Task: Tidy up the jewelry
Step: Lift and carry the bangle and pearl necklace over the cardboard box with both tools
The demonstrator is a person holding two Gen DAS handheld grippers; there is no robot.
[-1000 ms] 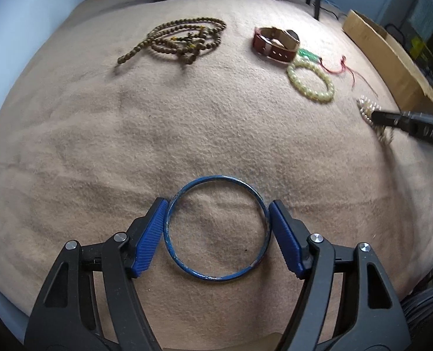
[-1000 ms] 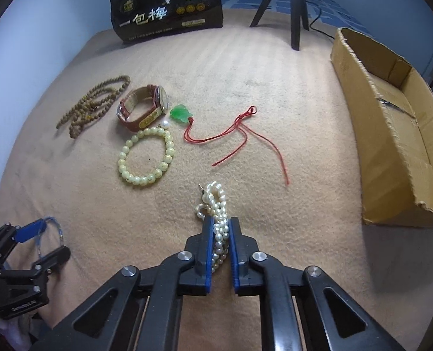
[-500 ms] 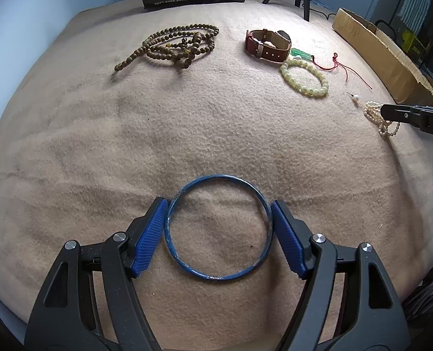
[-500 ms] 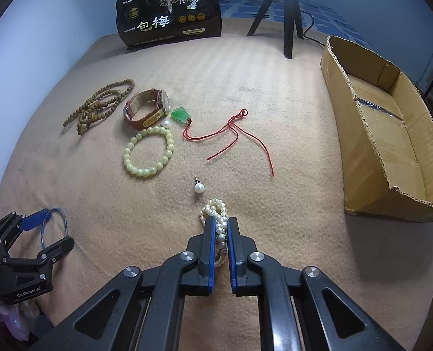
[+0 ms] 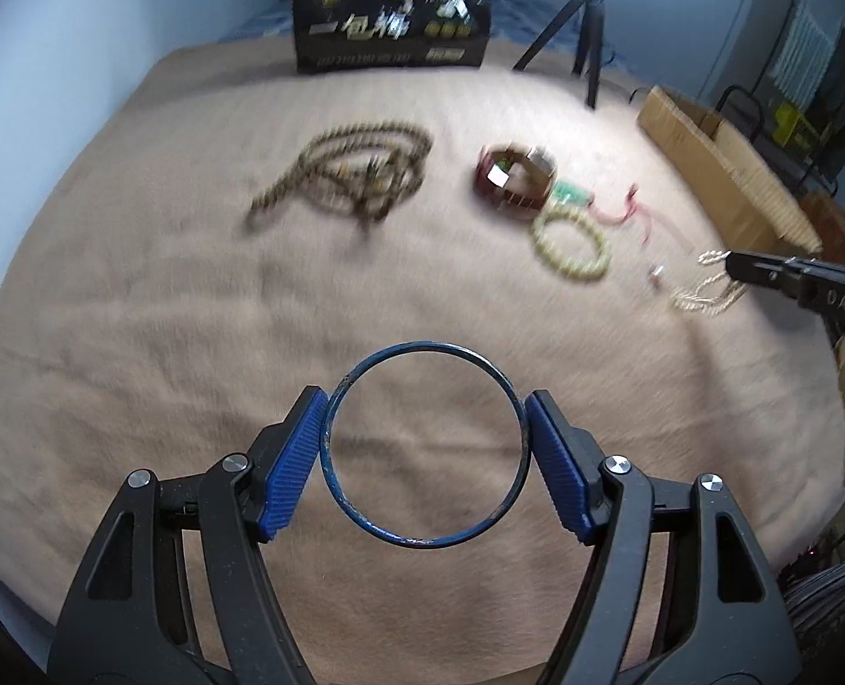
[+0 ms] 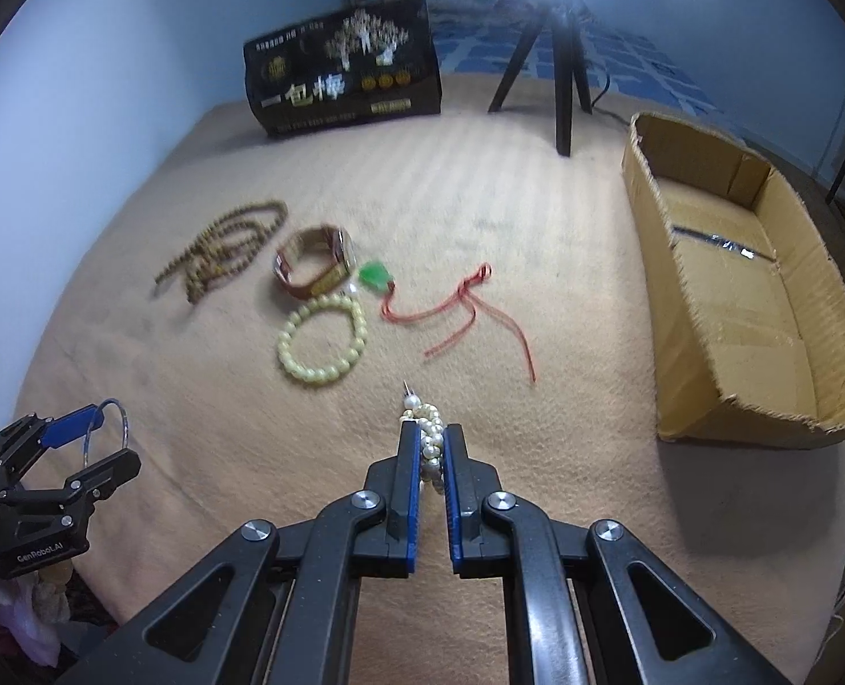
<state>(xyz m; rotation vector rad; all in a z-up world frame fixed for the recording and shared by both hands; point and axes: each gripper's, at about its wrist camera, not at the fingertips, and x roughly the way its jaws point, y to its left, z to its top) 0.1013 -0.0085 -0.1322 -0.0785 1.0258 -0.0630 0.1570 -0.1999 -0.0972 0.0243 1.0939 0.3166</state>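
Note:
My left gripper [image 5: 425, 411] is shut on a thin blue bangle [image 5: 331, 445], held above the tan blanket; it also shows in the right wrist view [image 6: 85, 434] at the left edge. My right gripper [image 6: 431, 428] is shut on a white pearl strand [image 6: 431, 448], lifted off the blanket; the strand hangs from it in the left wrist view [image 5: 705, 291]. On the blanket lie a brown bead necklace [image 6: 222, 248], a brown-strap watch [image 6: 314, 268], a pale yellow bead bracelet [image 6: 322, 345] and a green pendant on a red cord [image 6: 451, 308].
An open cardboard box [image 6: 731, 279] stands at the right edge of the blanket. A black printed bag [image 6: 342, 77] and a black tripod [image 6: 559, 68] stand at the back. Blue walls close the left and far sides.
Both grippers have risen off the blanket with their loads. The pearl strand is now lifted, its loose end hanging free. The left view has tilted up and is blurred by motion.

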